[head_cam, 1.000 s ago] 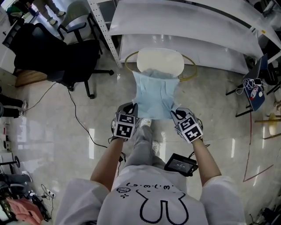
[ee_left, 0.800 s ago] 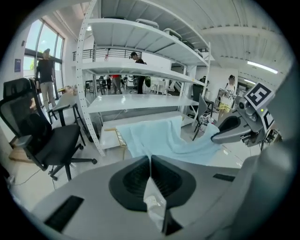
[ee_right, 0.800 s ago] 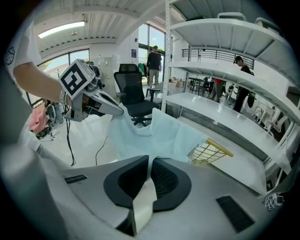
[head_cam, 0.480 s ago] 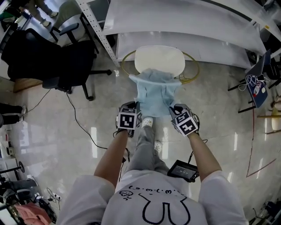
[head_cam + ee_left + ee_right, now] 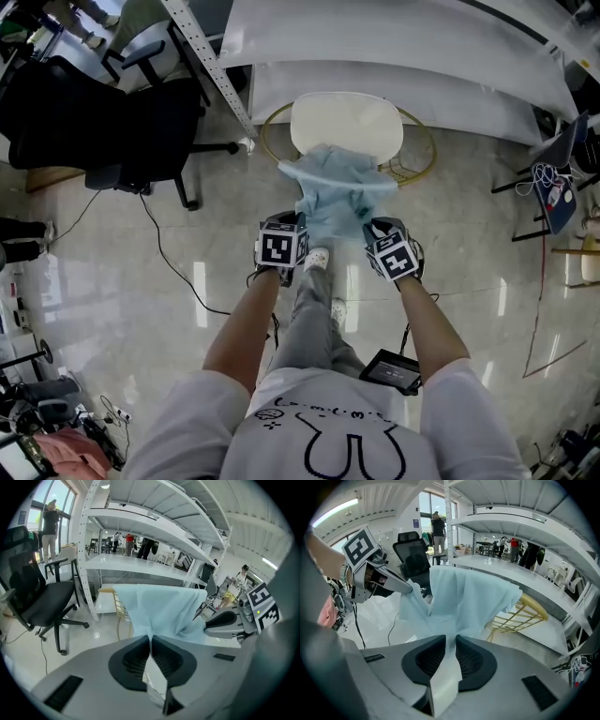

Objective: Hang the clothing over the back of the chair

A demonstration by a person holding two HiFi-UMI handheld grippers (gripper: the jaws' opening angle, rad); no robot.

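With the left gripper (image 5: 289, 228) and right gripper (image 5: 375, 232), in the head view: holding the near edge of the light blue garment (image 5: 336, 187), one at each side, with its far part draped over the near edge of the cream-seated chair (image 5: 345, 122) on its gold wire frame. In the left gripper view: clamped tight on a fold of the cloth, spread ahead over the chair's back. In the right gripper view: likewise pinched shut on the fabric, hanging beside the gold wire.
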